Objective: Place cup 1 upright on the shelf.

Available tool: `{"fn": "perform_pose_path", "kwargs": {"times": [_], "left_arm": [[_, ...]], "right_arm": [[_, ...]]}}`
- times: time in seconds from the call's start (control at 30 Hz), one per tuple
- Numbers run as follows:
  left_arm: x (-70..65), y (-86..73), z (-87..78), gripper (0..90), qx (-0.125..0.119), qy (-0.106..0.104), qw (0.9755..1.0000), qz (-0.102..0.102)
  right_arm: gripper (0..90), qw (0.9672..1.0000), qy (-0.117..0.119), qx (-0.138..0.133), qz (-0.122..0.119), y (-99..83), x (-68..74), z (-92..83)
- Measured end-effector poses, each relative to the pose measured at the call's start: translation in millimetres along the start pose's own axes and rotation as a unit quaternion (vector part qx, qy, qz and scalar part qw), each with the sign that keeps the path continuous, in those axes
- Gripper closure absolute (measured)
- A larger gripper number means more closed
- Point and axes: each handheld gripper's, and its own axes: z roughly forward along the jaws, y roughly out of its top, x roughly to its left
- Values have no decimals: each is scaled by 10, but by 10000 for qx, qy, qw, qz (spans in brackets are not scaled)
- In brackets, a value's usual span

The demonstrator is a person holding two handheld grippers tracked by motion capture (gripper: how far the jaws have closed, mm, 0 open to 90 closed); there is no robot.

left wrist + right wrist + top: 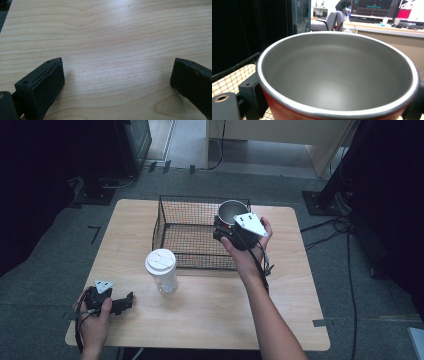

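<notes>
Two grippers. High view: right gripper point(226, 231) holds red cup point(229, 213) over wire basket point(165, 220), apparently unreleased; lidded bottle point(161, 271) on table point(210, 310). Left gripper view: left gripper point(117, 82), jaws spread, empty. Right gripper view: jaws clamp cup sides

The light wooden tabletop point(210, 320) offers open surface along its near edge and across the near right quarter. The black wire-mesh basket point(172, 227) occupies the far centre; its upright walls block sideways entry, and access is from above. The red metal cup with grey interior point(231, 212), clamped in the right gripper point(225, 227), obstructs the basket's far right corner. The clear plastic bottle with white lid point(161, 270) stands just before the basket, between the left gripper point(131, 299) and the basket's near wall. The left gripper's jaws stand wide apart over bare wood.
</notes>
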Motion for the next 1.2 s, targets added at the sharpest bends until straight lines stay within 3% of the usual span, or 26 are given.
{"fn": "perform_pose_path", "kwargs": {"times": [0.27, 0.6, 0.83, 1.2], "left_arm": [[0, 0, 0, 0, 1, -1, 10000, -3], [0, -1, 0, 0, 3, -3, 10000, 3], [0, -1, 0, 0, 0, -4, 10000, 0], [1, 0, -1, 0, 7, -2, 10000, 7]], "right_arm": [[75, 9996, 92, 254, 51, -72, -31, 216], [75, 9984, 86, 558, -59, -199, -6, 452], [75, 9967, 209, 777, -140, -253, 1, 625], [74, 9910, 677, 1147, -130, -288, -11, 879]]}}
